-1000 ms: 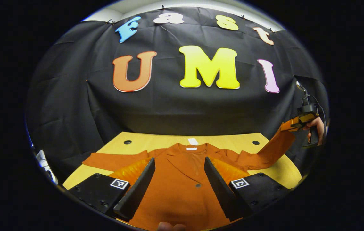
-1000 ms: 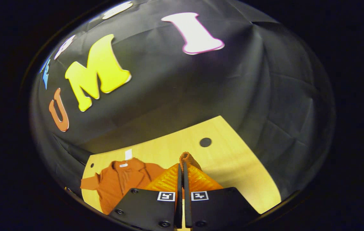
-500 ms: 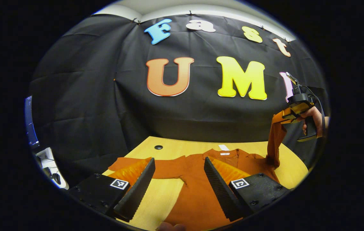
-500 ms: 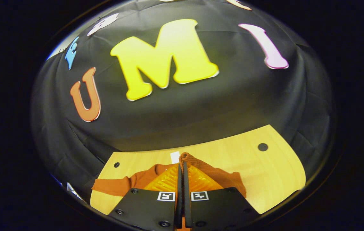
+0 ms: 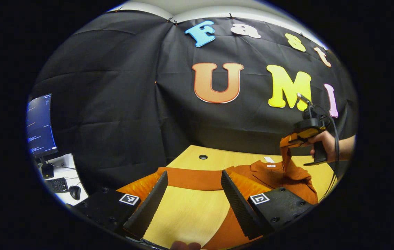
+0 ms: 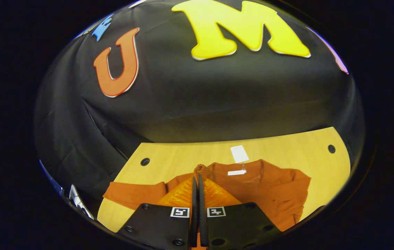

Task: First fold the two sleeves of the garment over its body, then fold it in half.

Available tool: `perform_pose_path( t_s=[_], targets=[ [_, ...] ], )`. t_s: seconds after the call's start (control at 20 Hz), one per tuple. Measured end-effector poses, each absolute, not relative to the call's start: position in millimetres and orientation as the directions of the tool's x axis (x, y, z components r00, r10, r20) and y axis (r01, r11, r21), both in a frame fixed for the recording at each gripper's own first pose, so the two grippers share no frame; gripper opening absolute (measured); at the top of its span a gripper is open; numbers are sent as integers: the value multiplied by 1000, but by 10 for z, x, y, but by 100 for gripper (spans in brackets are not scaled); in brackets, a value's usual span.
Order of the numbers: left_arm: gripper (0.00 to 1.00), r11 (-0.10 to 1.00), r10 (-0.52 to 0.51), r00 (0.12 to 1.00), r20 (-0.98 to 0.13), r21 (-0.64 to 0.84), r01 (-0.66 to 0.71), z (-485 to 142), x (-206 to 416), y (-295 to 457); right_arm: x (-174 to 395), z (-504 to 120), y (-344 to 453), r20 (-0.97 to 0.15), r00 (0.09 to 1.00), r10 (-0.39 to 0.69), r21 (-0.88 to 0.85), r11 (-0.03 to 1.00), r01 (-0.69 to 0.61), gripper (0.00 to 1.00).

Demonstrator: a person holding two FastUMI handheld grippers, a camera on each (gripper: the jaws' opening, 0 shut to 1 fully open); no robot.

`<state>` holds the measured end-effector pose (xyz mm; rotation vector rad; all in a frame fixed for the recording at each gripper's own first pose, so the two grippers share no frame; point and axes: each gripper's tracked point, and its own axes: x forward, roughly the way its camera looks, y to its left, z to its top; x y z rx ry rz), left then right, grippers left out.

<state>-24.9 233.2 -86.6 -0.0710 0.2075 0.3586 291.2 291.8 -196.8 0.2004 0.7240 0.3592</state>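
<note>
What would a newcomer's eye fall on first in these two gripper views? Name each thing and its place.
First, the rust-orange jacket spread on the yellow wooden table, one sleeve lifted above its body by the shut right gripper. The open left gripper hovers over the other sleeve, lying flat. At far left, a lit monitor.

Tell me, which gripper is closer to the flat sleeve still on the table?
Left. The left gripper hovers open just in front of the flat sleeve; the right gripper holds the other sleeve up above the garment's body.

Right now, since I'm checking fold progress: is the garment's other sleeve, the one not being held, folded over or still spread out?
Spread. The rust-orange garment's free sleeve lies flat, extended sideways across the pale wooden table.
</note>
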Motion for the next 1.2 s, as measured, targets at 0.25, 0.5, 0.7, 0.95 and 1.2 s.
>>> perform_pose_path(
  t_s=[0.25,0.5,0.7,0.95,1.2],
  targets=[
    [99,912,394,891,-224,-25,-409,-898,-423,2514,2961,-2900,3555,-707,600,375,260,926,-273,4],
    [99,903,408,880,-244,-33,-428,-959,-429,2552,2867,-3425,3854,-782,508,361,246,928,-281,2],
    [99,904,405,878,-255,-30,-426,-1037,-299,2613,2807,-3215,3879,-756,498,424,339,905,-256,43],
    [99,891,425,871,-246,-56,-451,-1196,-21,2953,2635,-2647,3536,-698,551,458,382,888,-255,64],
    [98,932,319,905,-282,-78,-353,-1484,543,3276,2150,-1918,2908,-619,597,510,423,857,-293,64]
  ],
)
